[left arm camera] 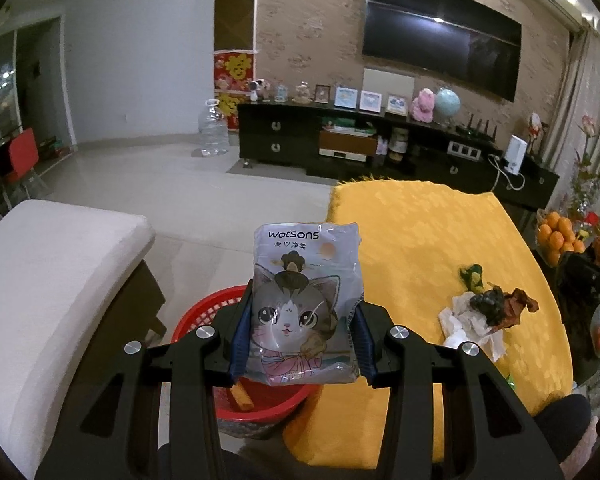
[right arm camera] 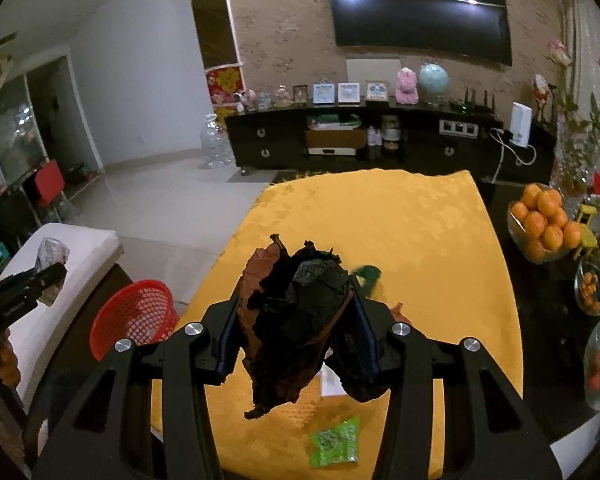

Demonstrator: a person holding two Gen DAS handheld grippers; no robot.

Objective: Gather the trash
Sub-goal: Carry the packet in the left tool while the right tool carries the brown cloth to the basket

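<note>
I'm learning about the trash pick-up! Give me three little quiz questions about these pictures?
1. True or false: the left gripper holds a tissue pack with a cat on it.
2. What colour is the basket beside the table? A) blue B) red C) white
3. Fill in: the right gripper is shut on a wad of dark ____.

Key
1. True. Its fingers press both sides of the pack.
2. B.
3. Trash: crumpled black and brown scraps. A green wrapper lies on the table, not yet collected.
</note>
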